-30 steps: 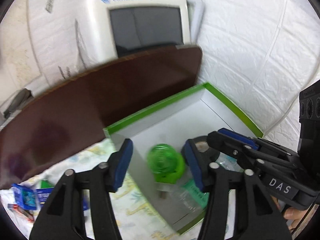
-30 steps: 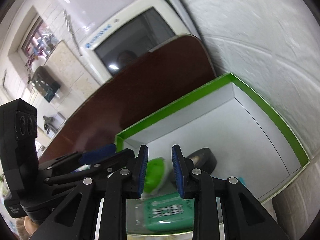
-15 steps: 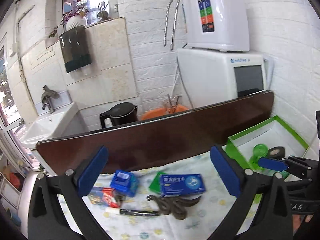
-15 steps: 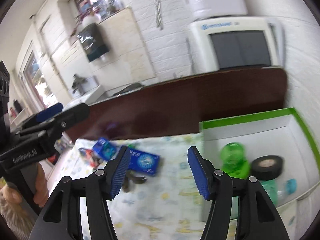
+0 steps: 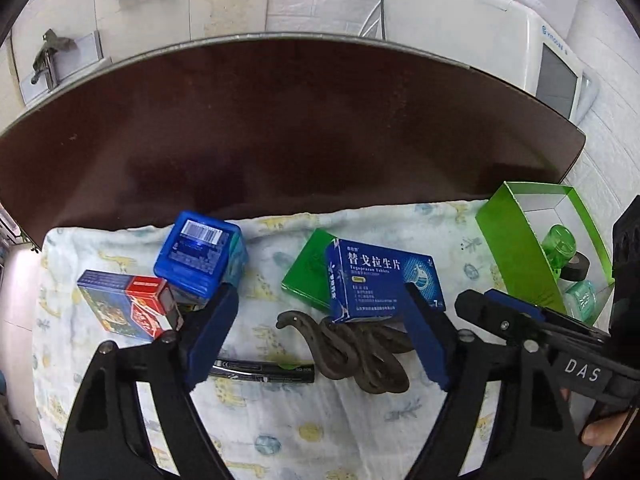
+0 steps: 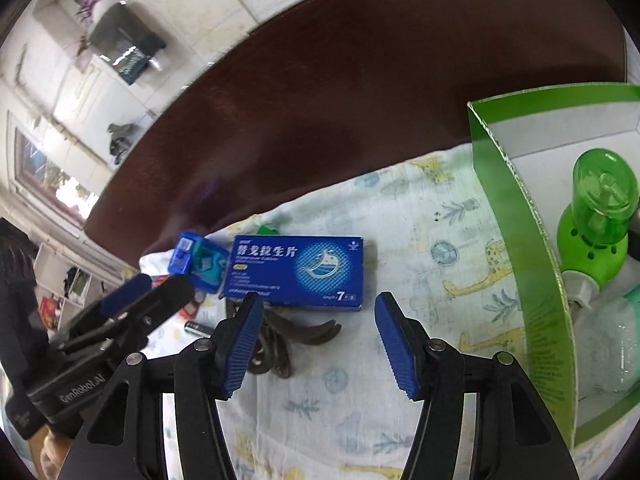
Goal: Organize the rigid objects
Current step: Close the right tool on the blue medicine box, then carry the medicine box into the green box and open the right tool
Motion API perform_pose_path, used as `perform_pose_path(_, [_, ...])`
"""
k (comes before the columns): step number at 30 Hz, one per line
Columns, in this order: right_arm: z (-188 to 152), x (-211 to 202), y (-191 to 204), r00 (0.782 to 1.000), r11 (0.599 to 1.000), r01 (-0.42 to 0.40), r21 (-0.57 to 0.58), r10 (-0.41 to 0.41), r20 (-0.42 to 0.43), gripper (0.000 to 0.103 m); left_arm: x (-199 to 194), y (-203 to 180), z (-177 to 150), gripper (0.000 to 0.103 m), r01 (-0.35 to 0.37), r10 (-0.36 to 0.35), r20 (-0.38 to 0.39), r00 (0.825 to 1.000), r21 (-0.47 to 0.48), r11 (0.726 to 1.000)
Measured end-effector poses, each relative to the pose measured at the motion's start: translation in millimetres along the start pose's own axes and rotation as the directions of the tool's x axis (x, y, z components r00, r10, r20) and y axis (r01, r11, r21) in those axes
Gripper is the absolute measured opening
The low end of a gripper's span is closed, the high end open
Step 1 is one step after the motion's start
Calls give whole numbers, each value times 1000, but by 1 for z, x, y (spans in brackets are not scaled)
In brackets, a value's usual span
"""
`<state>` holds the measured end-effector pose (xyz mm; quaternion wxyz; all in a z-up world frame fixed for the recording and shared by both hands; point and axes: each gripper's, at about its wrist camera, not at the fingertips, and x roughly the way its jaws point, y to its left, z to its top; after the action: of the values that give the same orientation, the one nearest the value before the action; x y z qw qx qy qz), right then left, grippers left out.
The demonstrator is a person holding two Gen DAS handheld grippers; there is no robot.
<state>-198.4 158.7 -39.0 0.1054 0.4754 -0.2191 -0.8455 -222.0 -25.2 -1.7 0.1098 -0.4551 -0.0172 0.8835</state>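
Blue pads of left gripper [image 5: 318, 338] spread wide after closing a little, nothing gripped, hanging over dark snake toy [image 5: 352, 354] and black pen [image 5: 262, 372] on printed cloth [image 5: 280, 420]. Blue pill box [image 5: 380, 280] just beyond; green bin [image 5: 516, 248] off right.

Right gripper [image 6: 318, 346] about half open, jaws closing slightly, empty, just short of pill box [image 6: 296, 270]. Possibly a plastic bottle [image 6: 604, 352] in bin [image 6: 524, 240], too blurry to tell.

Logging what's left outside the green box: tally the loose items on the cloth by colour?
Blue: 2, flat blue cardboard tablet box, blue plastic case with barcode
Red and blue: 1, printed carton
Green: 1, flat green packet
Dark: 2, coiled brown toy snake, slim black stick
Total: 6
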Motion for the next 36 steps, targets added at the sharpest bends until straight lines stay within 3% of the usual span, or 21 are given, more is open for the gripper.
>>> perform_pose_path(3, [6,11,-5,1000,999,11,44,-11,-18,58,11,-2,2,52,48,-48,-38,998,4,999])
perform_pose_path(6, [9,21,-12,999,997,9,81,-6,-39,54,23,-7,4,38,77,-75,-80,994,20,997])
perform_pose_path(8, [10,28,-16,999,995,1,97,4,-51,54,30,-11,3,36,83,-79,-101,992,37,996])
perform_pose_path(12, [9,43,-22,995,990,-43,135,55,-86,54,41,-16,4,33,107,-100,-118,988,49,993])
perform_pose_path(15, [9,53,-24,991,986,-82,148,96,-93,51,44,-20,3,32,67,-56,-117,992,90,994])
perform_pose_path(21, [9,51,-11,993,996,-73,47,77,-92,42,38,-19,0,32,40,-32,-72,997,102,994])
perform_pose_path(30, [11,9,4,997,997,-75,-28,75,-4,42,2,-38,9,32,25,-26,6,1000,150,988])
perform_pose_path(36, [16,-31,-1,995,997,-60,-57,65,77,42,-27,-64,16,32,48,-61,64,996,193,980])
